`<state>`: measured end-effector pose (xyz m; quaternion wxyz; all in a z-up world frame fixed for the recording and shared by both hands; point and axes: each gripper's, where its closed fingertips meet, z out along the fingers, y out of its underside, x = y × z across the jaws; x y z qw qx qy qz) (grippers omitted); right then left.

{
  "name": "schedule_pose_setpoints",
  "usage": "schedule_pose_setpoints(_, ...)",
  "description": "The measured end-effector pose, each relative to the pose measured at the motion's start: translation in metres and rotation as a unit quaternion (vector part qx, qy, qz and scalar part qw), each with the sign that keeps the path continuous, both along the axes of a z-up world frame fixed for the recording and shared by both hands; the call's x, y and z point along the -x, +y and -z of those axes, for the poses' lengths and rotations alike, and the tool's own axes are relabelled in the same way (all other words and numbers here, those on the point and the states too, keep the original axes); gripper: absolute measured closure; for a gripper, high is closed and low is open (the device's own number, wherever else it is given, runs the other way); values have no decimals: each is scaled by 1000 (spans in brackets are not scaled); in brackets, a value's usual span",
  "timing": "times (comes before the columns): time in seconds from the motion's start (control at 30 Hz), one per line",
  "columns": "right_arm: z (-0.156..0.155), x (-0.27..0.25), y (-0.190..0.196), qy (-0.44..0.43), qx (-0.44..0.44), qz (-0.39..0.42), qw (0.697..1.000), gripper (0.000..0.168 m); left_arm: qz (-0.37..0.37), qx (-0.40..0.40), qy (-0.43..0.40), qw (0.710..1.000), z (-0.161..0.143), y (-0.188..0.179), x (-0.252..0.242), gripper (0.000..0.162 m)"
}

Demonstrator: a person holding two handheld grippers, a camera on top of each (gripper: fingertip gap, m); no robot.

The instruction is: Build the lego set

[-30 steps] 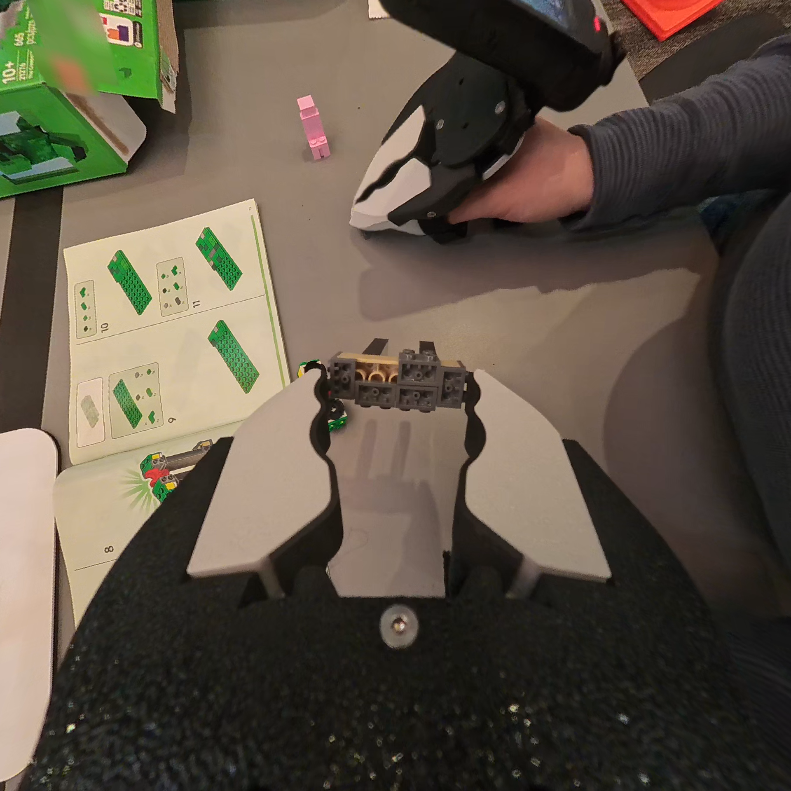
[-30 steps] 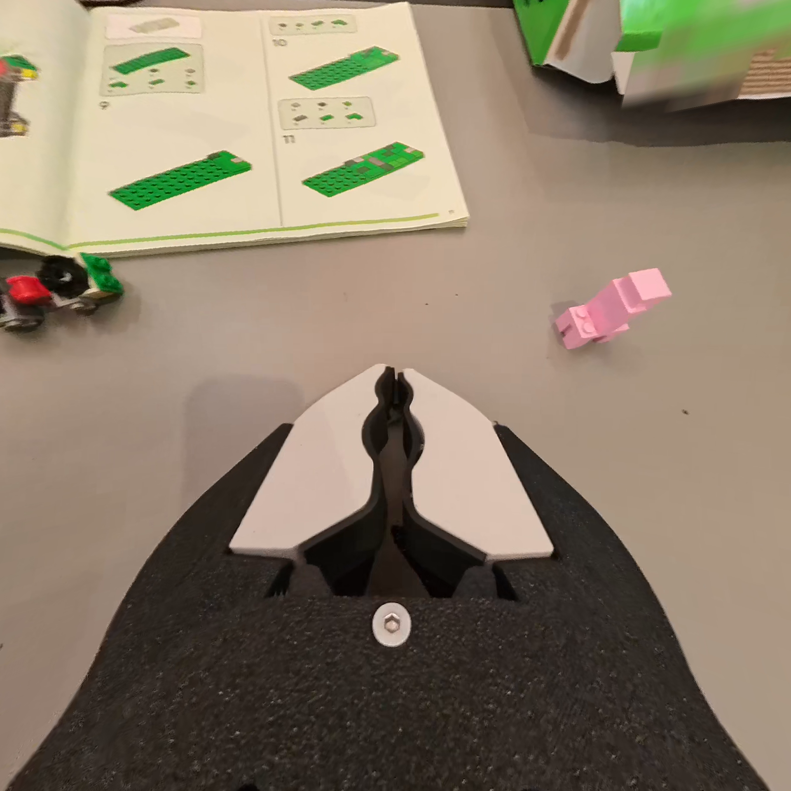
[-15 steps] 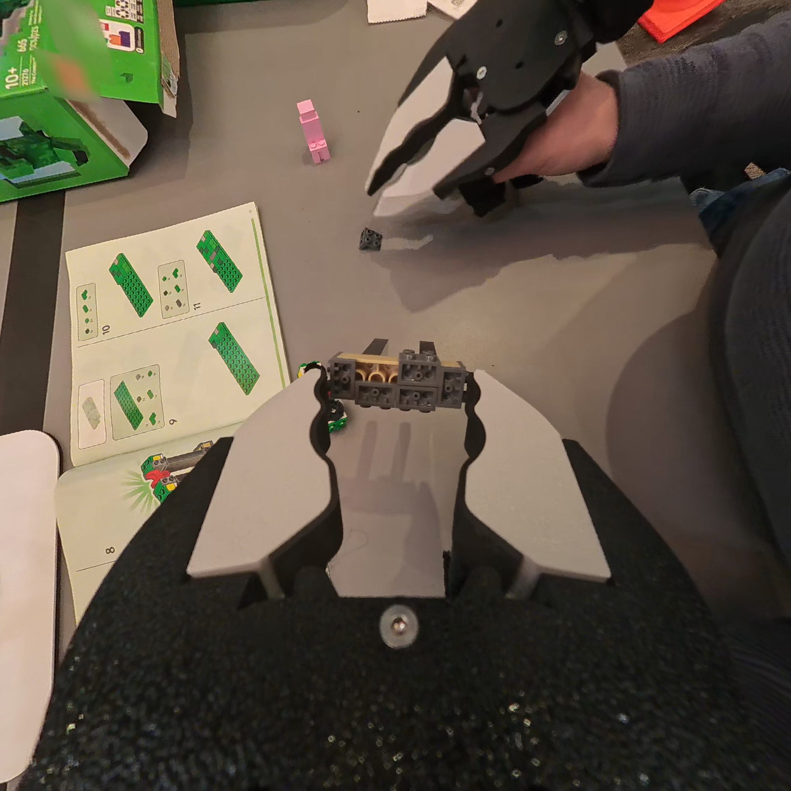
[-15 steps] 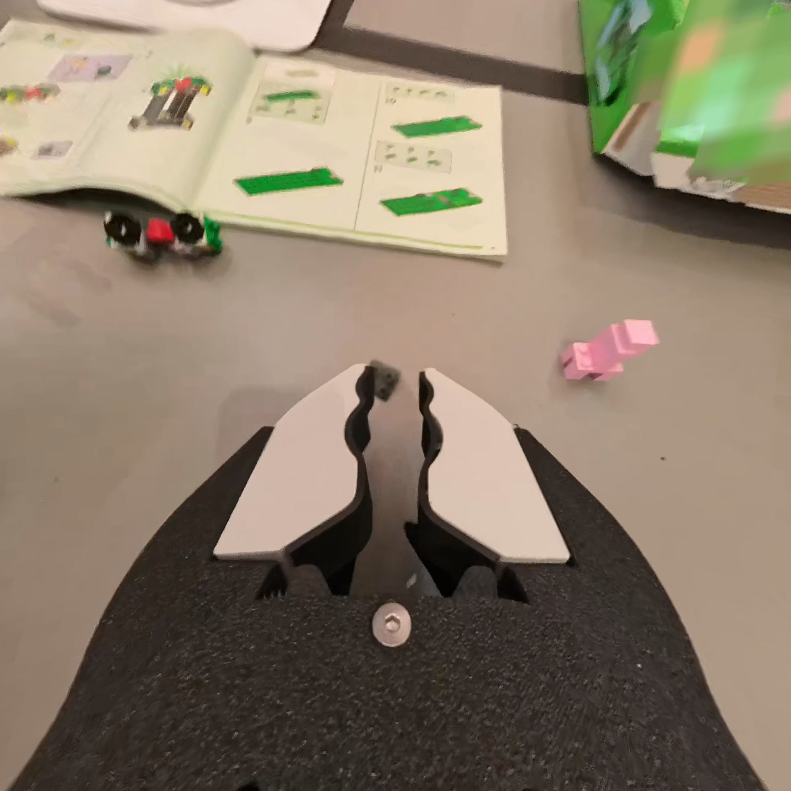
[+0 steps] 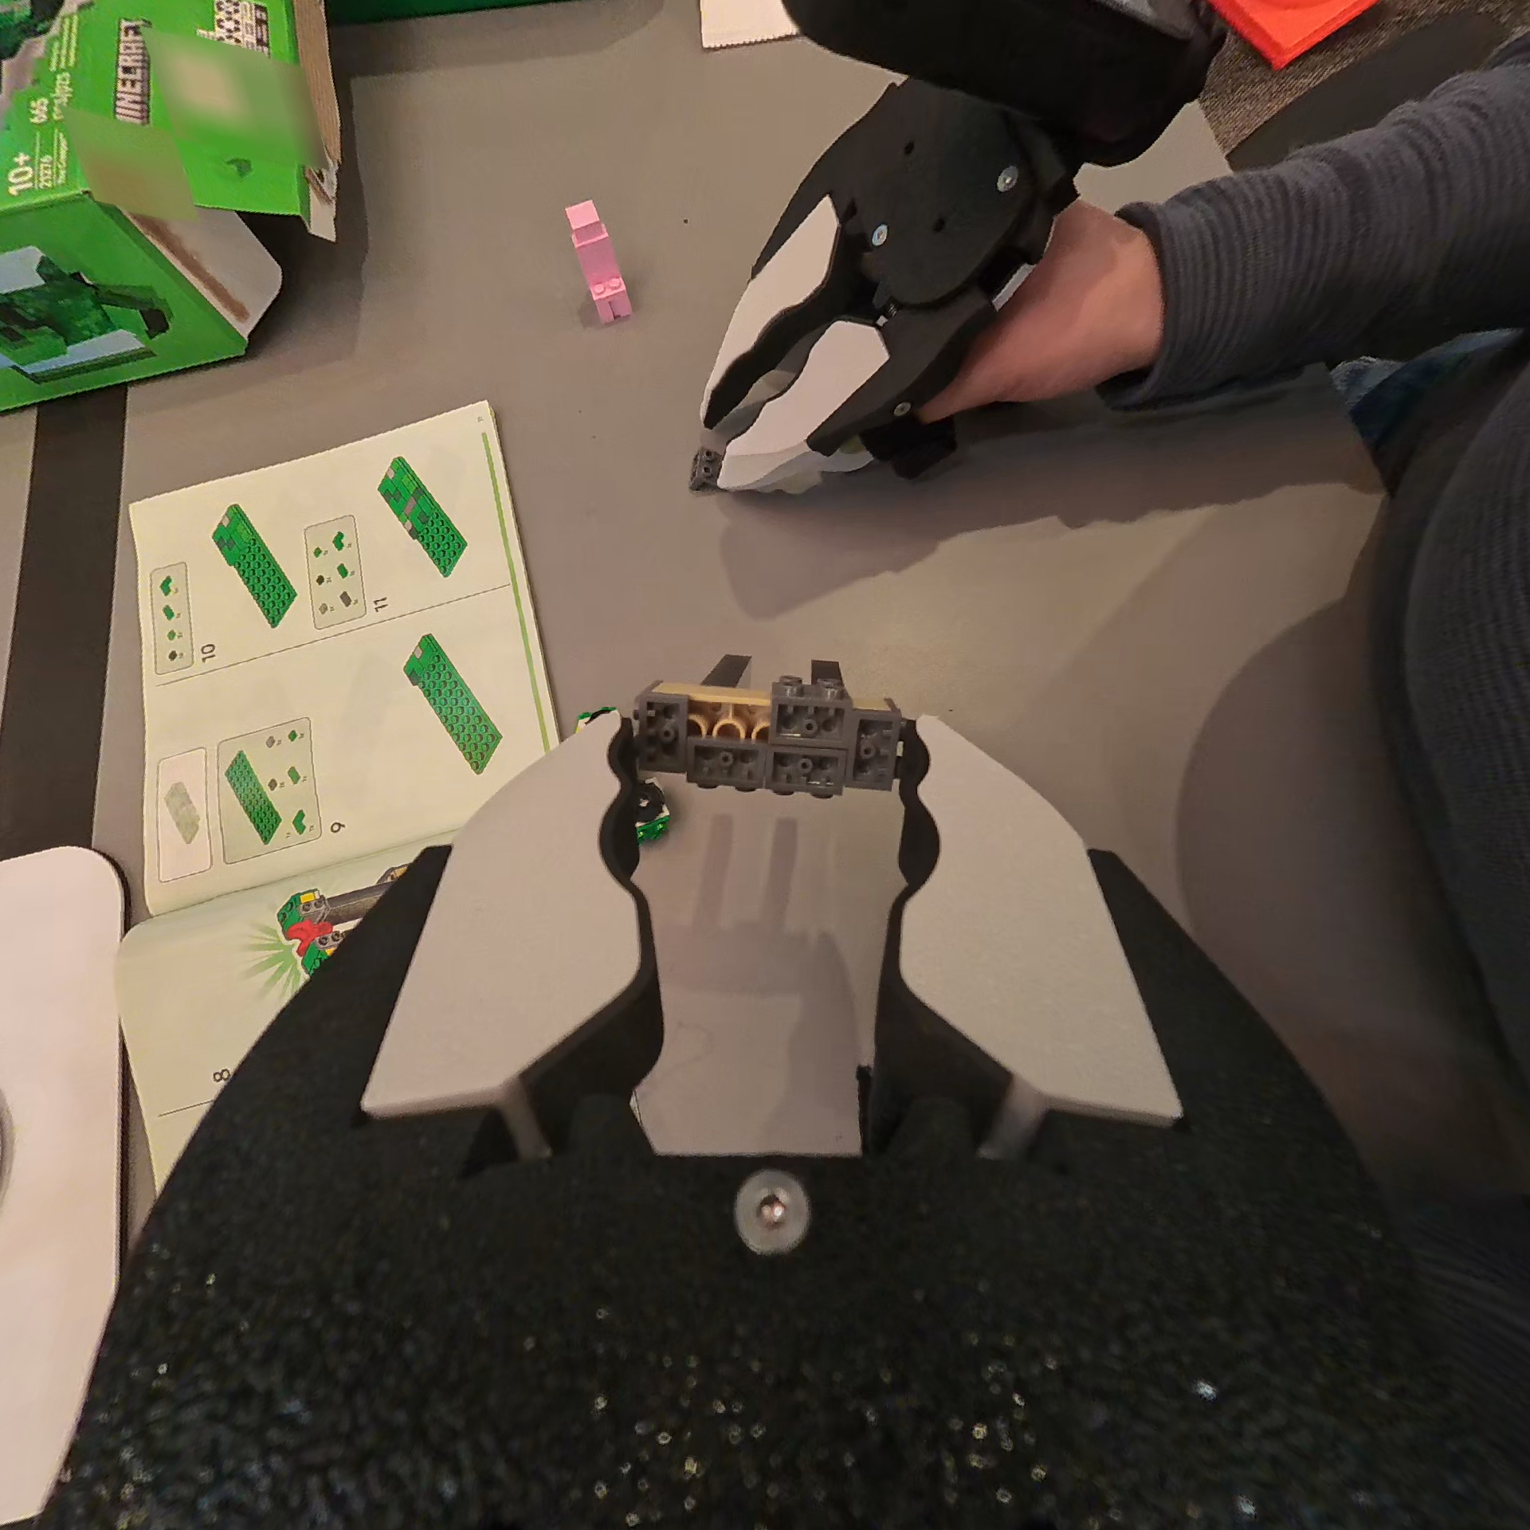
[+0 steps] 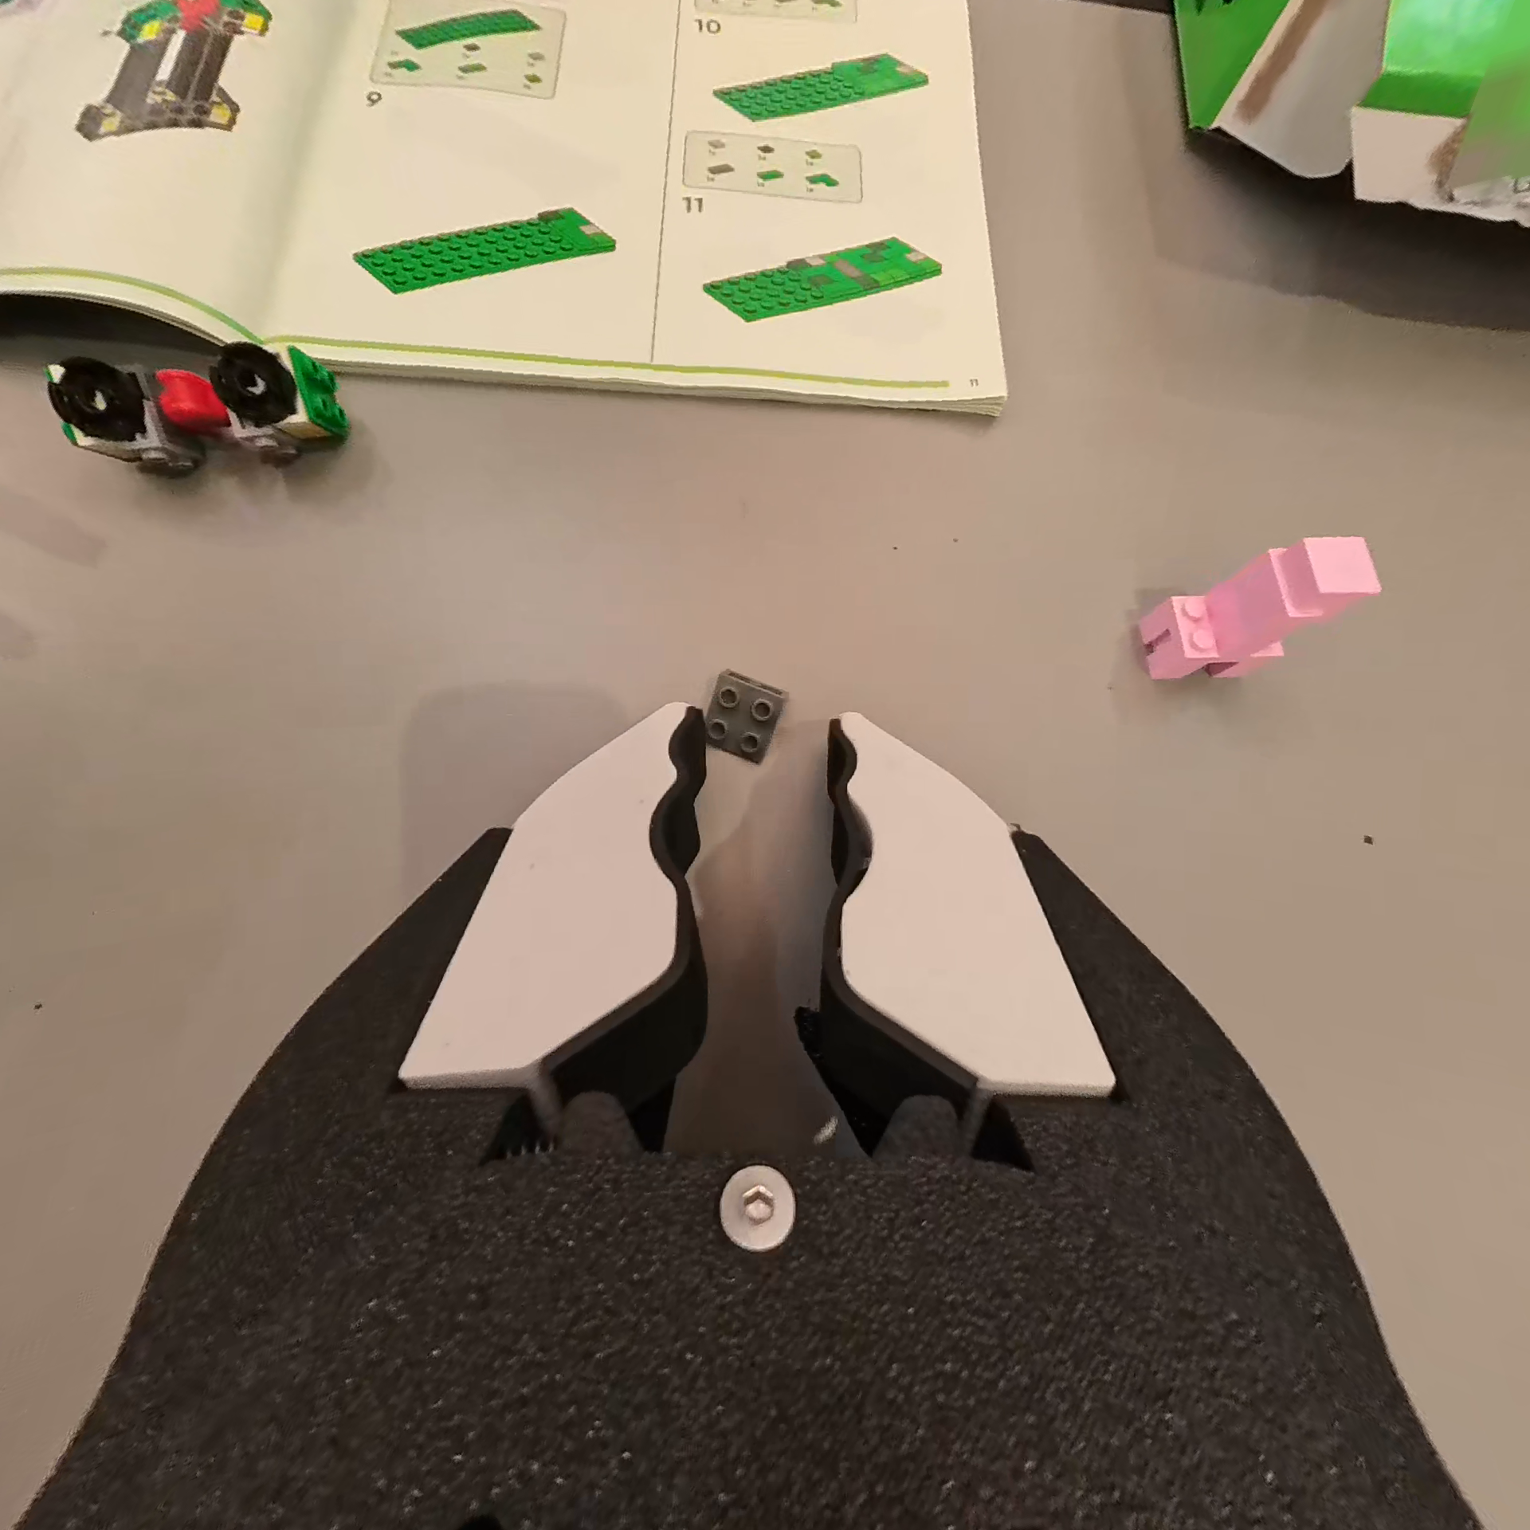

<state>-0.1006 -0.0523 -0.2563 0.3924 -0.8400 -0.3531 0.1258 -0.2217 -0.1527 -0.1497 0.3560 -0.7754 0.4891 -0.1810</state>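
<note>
Where the grey table [image 5: 1035, 629] meets the left edge of the left wrist view, a white rounded tray-like thing [image 5: 50, 1076], only partly in frame; above it, an opened green Lego box [image 5: 124, 248] with torn flaps. Just right of those, an instruction booklet [image 5: 331, 646] lying open, pages showing green plates. At the booklet's near corner, a small black, red and green wheeled build [image 6: 190, 406], touching the page edge in the right wrist view and largely hidden behind the left gripper's finger in the other. At centre, left gripper [image 5: 766, 745] spread wide yet clamped on a grey and tan brick assembly [image 5: 770, 737], gripped end to end between the fingertips and lifted clear of the table, shadow below it. Further back, a pink blocky pig figure [image 5: 600, 265] standing alone, well apart from everything. To its right, right gripper [image 6: 762, 728] tilted down with tips at the table, jaws parted part way, gripping nothing. Just at those tips, a small grey two-by-two stud plate [image 6: 745, 716], lying on the table, touching or almost touching the left fingertip [image 6: 679, 720], clear of the other. Behind that gripper, a hand [image 5: 1051, 331] and a dark ribbed sleeve [image 5: 1341, 223]. Far right top corner, an orange-red flat thing [image 5: 1291, 25], cut off by the frame.
</note>
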Motion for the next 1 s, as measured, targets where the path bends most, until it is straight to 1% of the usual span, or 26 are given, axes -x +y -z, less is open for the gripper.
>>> schedule_pose_setpoints(0.23,0,4,-1,-20,-13,-17,1000,145,2,0,2,1000,0,0,-1,101)
schedule_pose_setpoints(0.37,0,7,-2,-32,-19,-29,999,155,2,0,2,1000,0,0,-2,101)
schedule_pose_setpoints(0.47,0,9,-2,-33,-25,-48,998,157,2,-1,1,1000,0,-1,-1,101)
schedule_pose_setpoints(0.5,-2,10,-2,-31,-31,-58,997,160,2,-1,1,1000,0,-1,-1,101)
schedule_pose_setpoints(0.53,-4,12,-3,-27,-40,-73,996,163,2,-1,1,1000,-1,-1,-1,101)
schedule_pose_setpoints(0.63,-13,22,-9,-16,-71,-136,988,164,1,-2,1,1000,-1,-1,0,101)
schedule_pose_setpoints(0.73,-17,23,-11,-37,-102,-184,977,165,0,-2,0,1000,-1,-1,0,101)
schedule_pose_setpoints(0.87,-15,31,-25,-14,-79,-272,959,165,0,-3,-1,1000,-2,-1,1,101)
schedule_pose_setpoints(0.93,-12,32,-29,-13,-68,-302,951,165,0,-3,-1,1000,-2,-1,1,101)
schedule_pose_setpoints(1.0,-8,34,-37,-7,-43,-344,938,165,0,-3,-1,1000,-3,-2,0,101)
